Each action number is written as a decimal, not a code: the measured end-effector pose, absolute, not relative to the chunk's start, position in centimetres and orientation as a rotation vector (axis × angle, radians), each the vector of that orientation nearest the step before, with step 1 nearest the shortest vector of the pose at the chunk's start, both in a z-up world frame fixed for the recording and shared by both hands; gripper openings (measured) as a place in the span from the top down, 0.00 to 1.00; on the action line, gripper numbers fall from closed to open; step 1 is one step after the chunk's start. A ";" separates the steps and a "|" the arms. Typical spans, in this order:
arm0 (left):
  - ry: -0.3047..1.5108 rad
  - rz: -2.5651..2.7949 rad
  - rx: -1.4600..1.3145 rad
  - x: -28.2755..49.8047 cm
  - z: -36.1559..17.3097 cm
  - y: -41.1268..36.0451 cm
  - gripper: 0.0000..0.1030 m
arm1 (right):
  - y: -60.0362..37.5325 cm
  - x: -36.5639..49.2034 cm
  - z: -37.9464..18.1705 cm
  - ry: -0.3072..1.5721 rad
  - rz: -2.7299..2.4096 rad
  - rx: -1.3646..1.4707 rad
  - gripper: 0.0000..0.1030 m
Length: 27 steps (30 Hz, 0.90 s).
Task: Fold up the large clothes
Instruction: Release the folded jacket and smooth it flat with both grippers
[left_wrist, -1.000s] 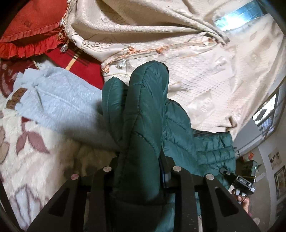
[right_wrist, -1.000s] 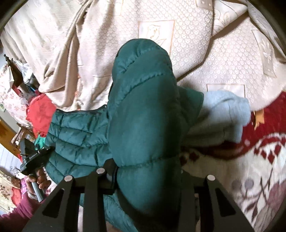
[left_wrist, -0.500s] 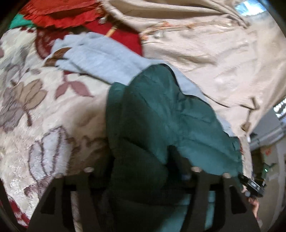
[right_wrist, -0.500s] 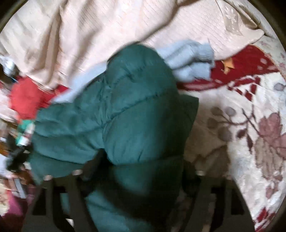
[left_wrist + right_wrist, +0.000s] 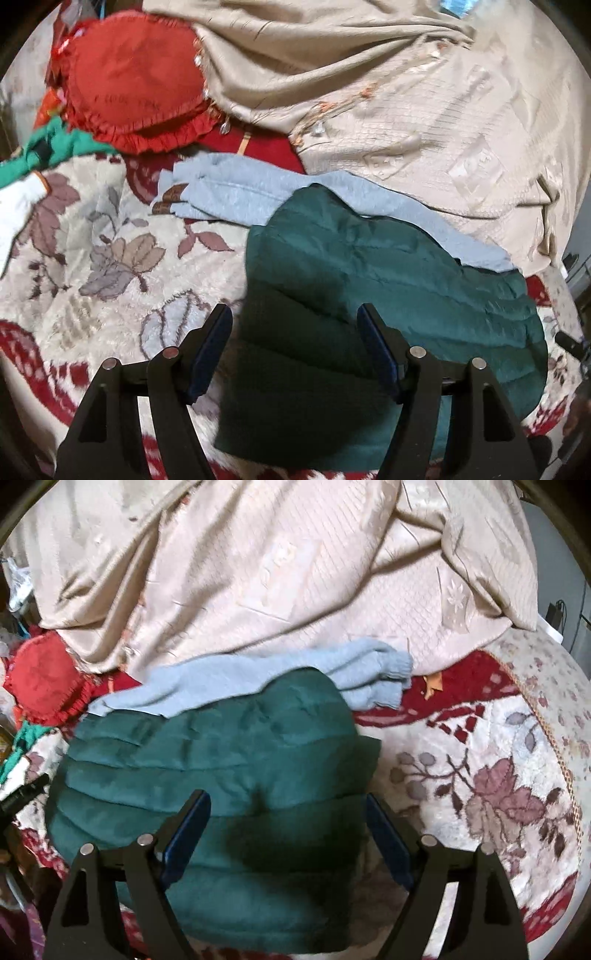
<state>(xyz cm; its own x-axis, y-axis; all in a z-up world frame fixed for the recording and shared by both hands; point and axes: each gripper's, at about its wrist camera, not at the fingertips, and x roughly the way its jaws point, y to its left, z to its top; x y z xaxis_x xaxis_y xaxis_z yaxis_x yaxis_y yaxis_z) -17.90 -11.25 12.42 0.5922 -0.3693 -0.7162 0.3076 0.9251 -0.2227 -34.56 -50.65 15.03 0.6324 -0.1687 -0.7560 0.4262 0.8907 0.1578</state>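
A dark green quilted jacket (image 5: 369, 280) lies folded over on the flowered blanket (image 5: 92, 258), its far edge resting on a light blue sweater (image 5: 236, 192). My left gripper (image 5: 293, 308) stands open above the jacket's near left part, its blue pads clear of the cloth. In the right wrist view the same jacket (image 5: 229, 753) fills the lower middle, with the blue sweater (image 5: 258, 679) behind it. My right gripper (image 5: 286, 795) hangs over it with its jaws opening; the jacket lies below and between them, and neither pad presses on it.
A crumpled beige bedspread (image 5: 406, 110) is heaped along the far side. A red frilled cushion (image 5: 129, 81) and a green and white cloth (image 5: 55, 144) lie at the far left. Bare flowered blanket (image 5: 480, 775) shows to the right of the jacket.
Both grippers were shut on raised folds of the green jacket; both have let go and pulled back. The jacket now lies flat on the blanket and the blue sweater.
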 end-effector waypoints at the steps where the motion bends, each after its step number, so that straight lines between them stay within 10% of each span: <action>1: 0.839 -0.394 -0.057 -18.6 12.6 -11.8 0.49 | -49.9 -34.6 15.2 0.815 -0.339 0.335 0.13; 27: 0.712 -0.401 0.124 -26.1 13.7 -19.4 0.49 | -39.4 -33.6 13.6 0.771 -0.322 0.261 0.04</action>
